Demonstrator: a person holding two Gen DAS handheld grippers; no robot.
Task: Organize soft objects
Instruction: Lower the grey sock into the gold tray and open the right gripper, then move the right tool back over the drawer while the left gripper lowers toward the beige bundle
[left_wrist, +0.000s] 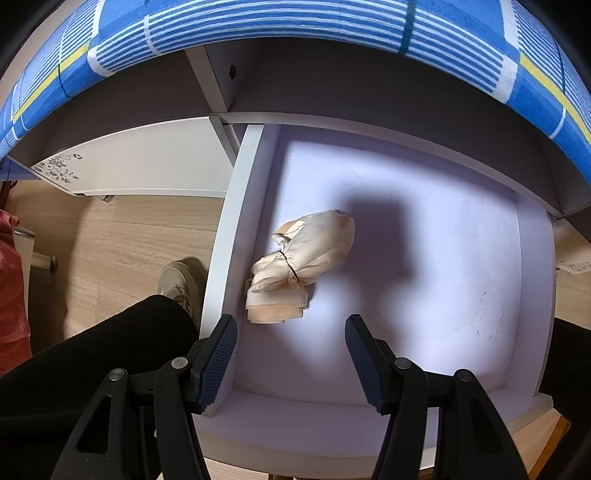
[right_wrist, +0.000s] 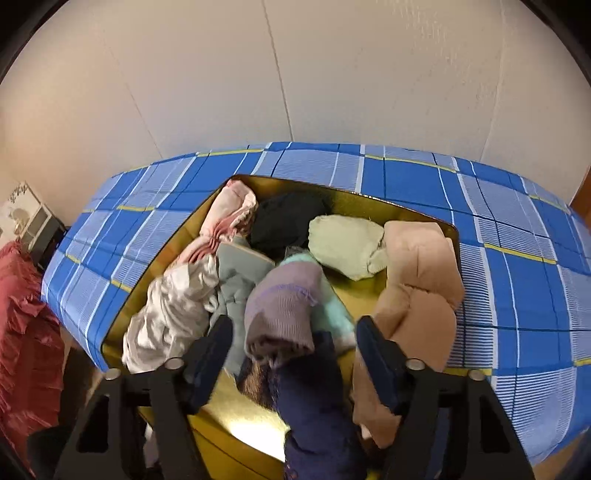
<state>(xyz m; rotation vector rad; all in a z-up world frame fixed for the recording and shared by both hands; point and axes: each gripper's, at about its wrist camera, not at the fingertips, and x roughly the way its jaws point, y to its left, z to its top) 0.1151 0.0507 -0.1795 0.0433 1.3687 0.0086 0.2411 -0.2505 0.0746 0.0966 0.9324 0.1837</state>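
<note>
A cream cloth bundle (left_wrist: 299, 258), tied round its middle with a thin band, lies on the floor of an open pale drawer (left_wrist: 461, 258), near its left wall. My left gripper (left_wrist: 291, 325) hovers just in front of the bundle, open and holding nothing. In the right wrist view a gold tray (right_wrist: 369, 203) on the bed holds several soft pieces. A purple and navy cloth (right_wrist: 284, 314) lies between the fingers of my right gripper (right_wrist: 294, 326). There are gaps on both sides and the pads do not press on it, so the gripper is open.
The tray also holds a pink cloth (right_wrist: 229, 218), a black one (right_wrist: 284, 218), a pale green one (right_wrist: 347, 243), a tan one (right_wrist: 417, 280) and a white one (right_wrist: 173, 310). A blue checked bedspread (right_wrist: 517, 258) covers the bed. A person's black-clad leg (left_wrist: 92, 369) and shoe (left_wrist: 181, 284) stand left of the drawer.
</note>
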